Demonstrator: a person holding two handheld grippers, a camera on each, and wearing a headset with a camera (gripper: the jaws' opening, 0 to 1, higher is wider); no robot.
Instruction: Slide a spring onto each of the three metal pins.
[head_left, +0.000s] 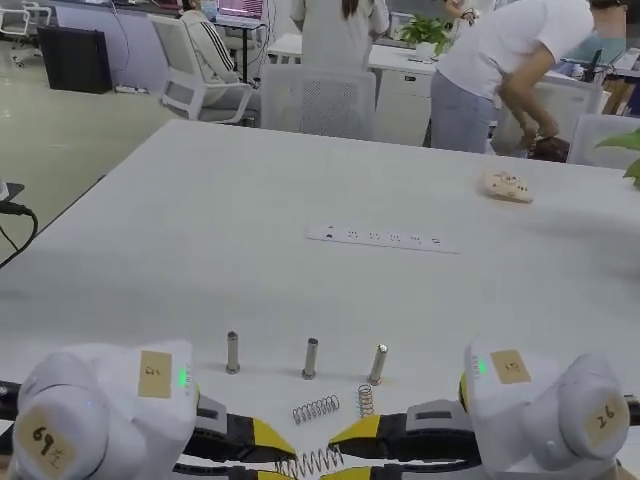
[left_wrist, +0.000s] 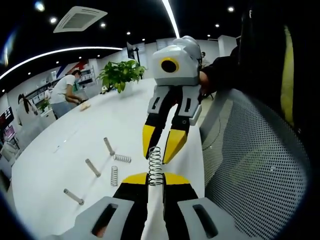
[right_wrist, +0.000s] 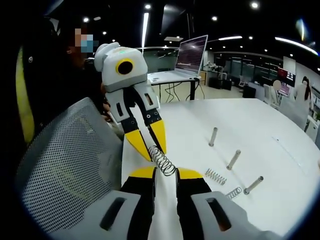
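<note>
Three metal pins stand upright in a row on the white table, all bare. Two springs lie loose just in front of them. A third spring hangs between my grippers at the near edge. My left gripper is shut on one end of that spring. Facing it, my right gripper has its jaws slightly apart around the other end.
A white power strip lies across the middle of the table, and a small tan object sits far right. A mesh chair back is close behind the grippers. People stand at desks beyond the table.
</note>
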